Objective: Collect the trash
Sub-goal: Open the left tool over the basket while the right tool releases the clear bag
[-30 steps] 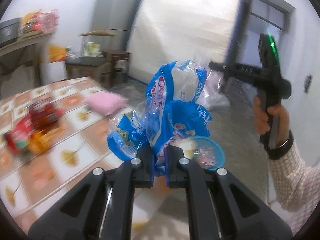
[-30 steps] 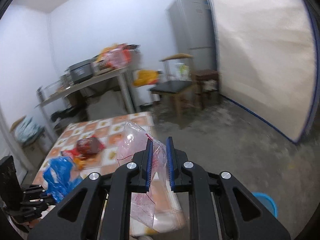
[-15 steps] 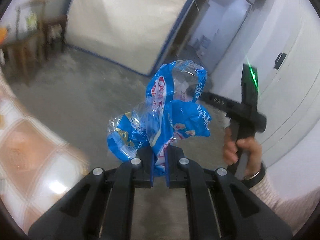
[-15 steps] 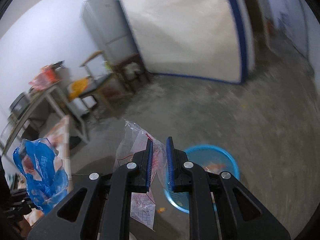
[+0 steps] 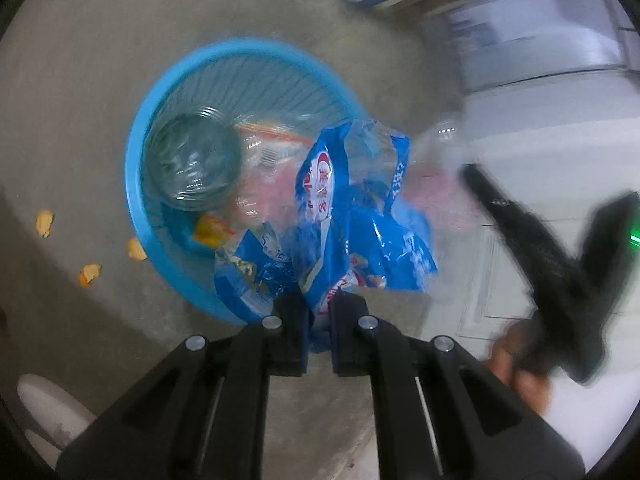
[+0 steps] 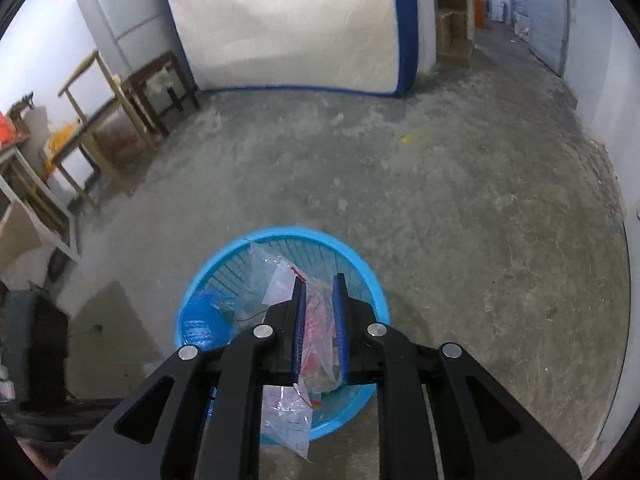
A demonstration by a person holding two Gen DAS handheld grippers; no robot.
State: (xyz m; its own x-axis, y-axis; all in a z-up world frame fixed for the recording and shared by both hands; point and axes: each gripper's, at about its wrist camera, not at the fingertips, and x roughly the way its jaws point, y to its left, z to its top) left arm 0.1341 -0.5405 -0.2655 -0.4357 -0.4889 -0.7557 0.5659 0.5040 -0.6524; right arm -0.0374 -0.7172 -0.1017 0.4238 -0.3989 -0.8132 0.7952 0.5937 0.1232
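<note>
Grey concrete floor (image 6: 440,208) fills both views, with a white mattress (image 6: 288,24) edged in blue leaning on the far wall; on the floor stands a round blue basket (image 5: 138,148), seen from above, its slatted wall showing in both wrist views; inside it lie a clear plastic bottle (image 5: 192,164) end-on and some pink and yellow wrappers too blurred to name; the left tool (image 5: 319,312) has its fingers almost together, clamped on the lower edge of a crumpled blue snack bag (image 5: 360,216), which hangs over the basket's near rim and hides that part of it; the right tool (image 6: 320,332) has its blue-lined fingers a little apart, pinching a clear plastic bag (image 6: 288,292) with red print, whose top rises over the basket's mouth and whose tail trails down between the tool's arms; whether either bag touches the trash below, I cannot tell; in the left wrist view the right tool is a dark smear at the right edge with a green light, and the person's hand (image 5: 520,364) below it is too blurred to read; three small orange scraps (image 5: 90,274) lie on the floor just beside the basket.
</note>
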